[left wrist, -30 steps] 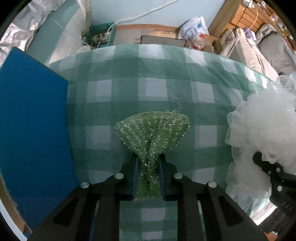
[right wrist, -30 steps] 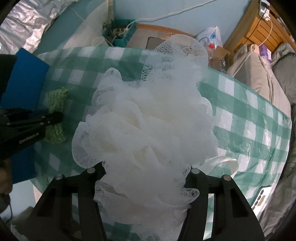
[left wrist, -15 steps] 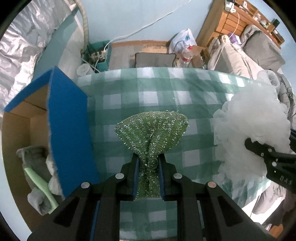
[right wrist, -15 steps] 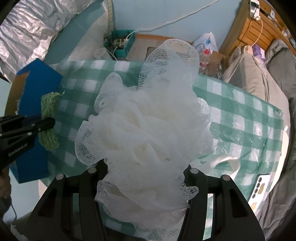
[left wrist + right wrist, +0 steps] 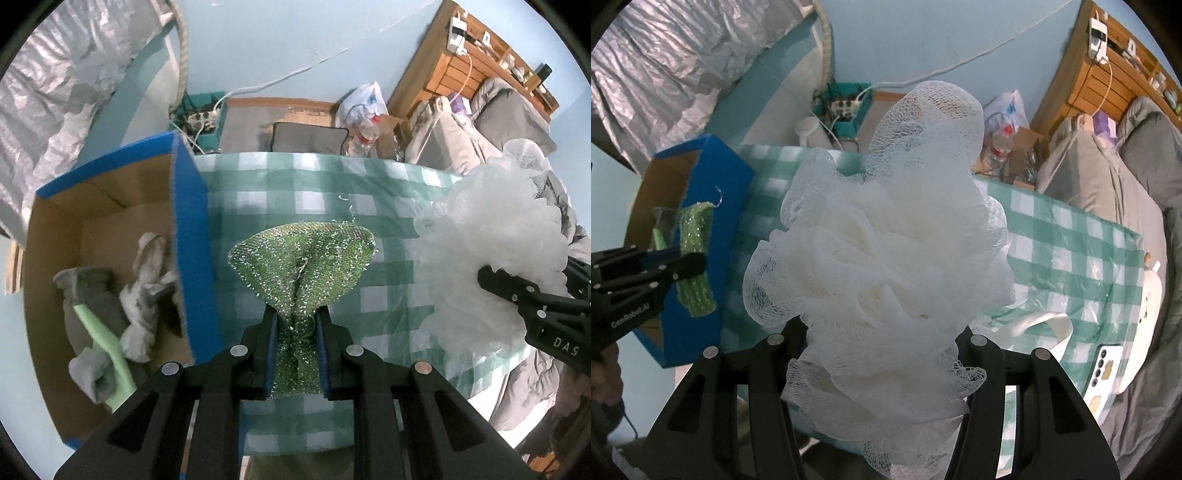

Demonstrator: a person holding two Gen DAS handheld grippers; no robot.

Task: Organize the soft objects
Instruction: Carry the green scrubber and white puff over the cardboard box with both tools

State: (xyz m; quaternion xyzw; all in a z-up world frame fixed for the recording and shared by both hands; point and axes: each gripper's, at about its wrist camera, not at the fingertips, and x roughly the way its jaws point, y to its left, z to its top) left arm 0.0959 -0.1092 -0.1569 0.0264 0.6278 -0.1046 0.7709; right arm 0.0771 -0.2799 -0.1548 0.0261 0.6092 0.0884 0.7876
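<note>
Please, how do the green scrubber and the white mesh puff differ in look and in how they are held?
The scrubber is green, glittery and flat, fanning out above the left gripper; the puff is white, ruffled and bulky, hiding much of the right gripper. The scrubber is pinched thin at its middle between the fingers; the puff bulges around its fingers. Both are soft and held above the checked cloth.

One green sparkly scrubber (image 5: 301,266) and one white mesh bath pouf (image 5: 882,236) are being held up. One blue cardboard box (image 5: 190,236) is sitting beside them, holding one grey plush toy (image 5: 92,306). One phone (image 5: 1102,373) is lying on the checkered cloth (image 5: 317,192).
</note>
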